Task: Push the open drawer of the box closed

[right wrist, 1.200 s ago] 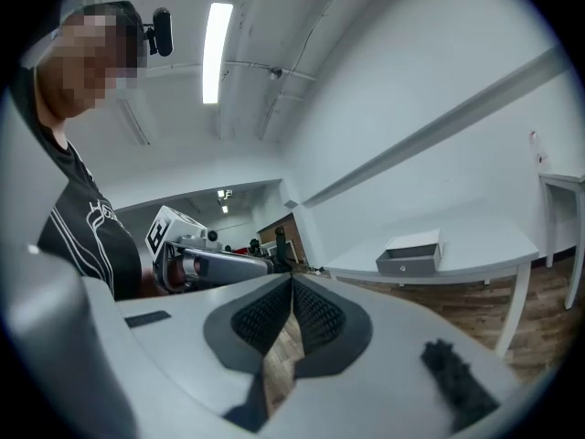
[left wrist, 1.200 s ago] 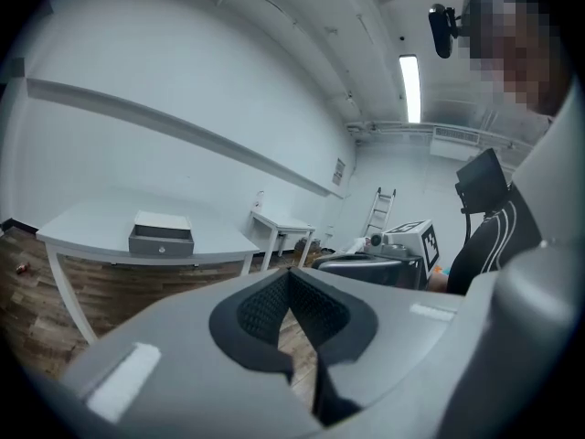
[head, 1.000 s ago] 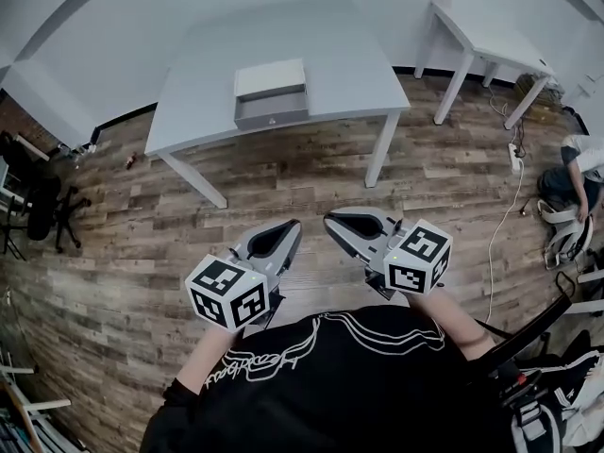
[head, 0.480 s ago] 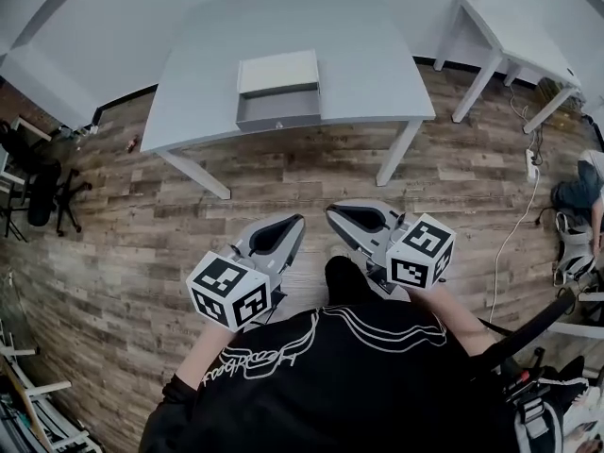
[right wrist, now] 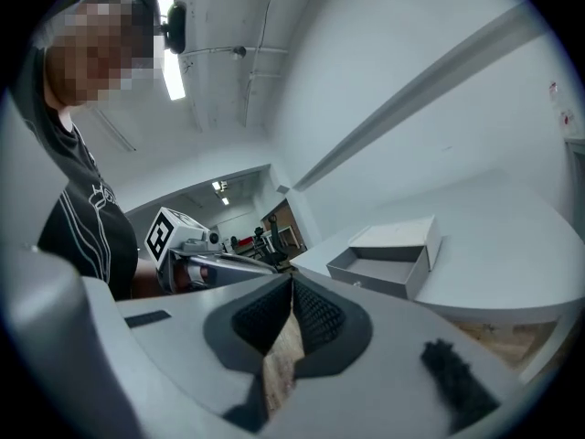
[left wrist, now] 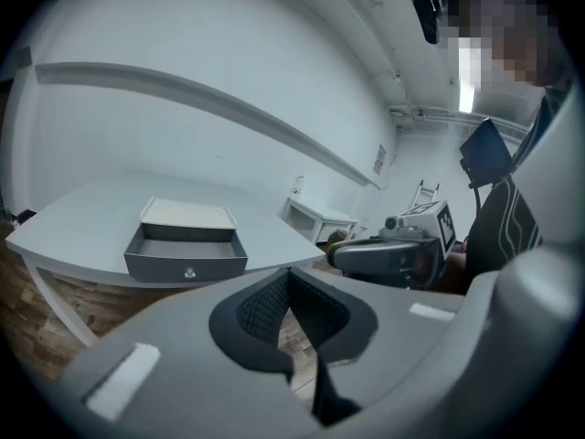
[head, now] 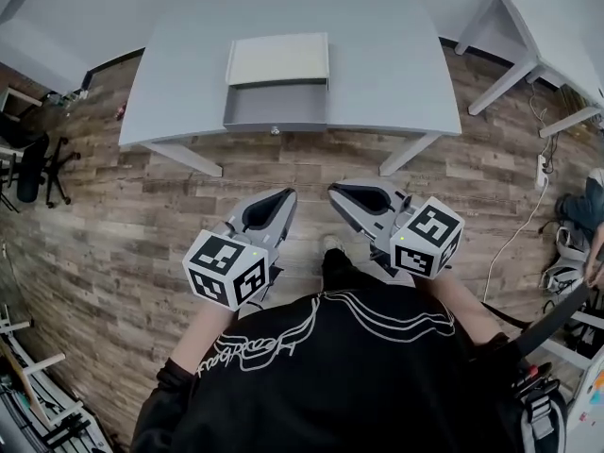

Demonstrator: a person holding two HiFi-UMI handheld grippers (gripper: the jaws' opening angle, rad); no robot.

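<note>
Open drawer (head: 276,109) of the box (head: 277,59) straight ahead on the table (head: 396,64), pulled out to the near table edge, knob (head: 275,130) facing back this way. Left hand-held gripper (head: 281,206) with jaws together, empty; right hand-held gripper (head: 342,199) likewise. Both low over the wood floor (head: 113,215), well apart from the drawer. Left more squarely in line with the knob. Drawer front broadside to the approach; likely push straight away, into the box. Open floor between, nothing in the way.

Shirt (head: 330,385) script unreadable; no other legible txt.
</note>
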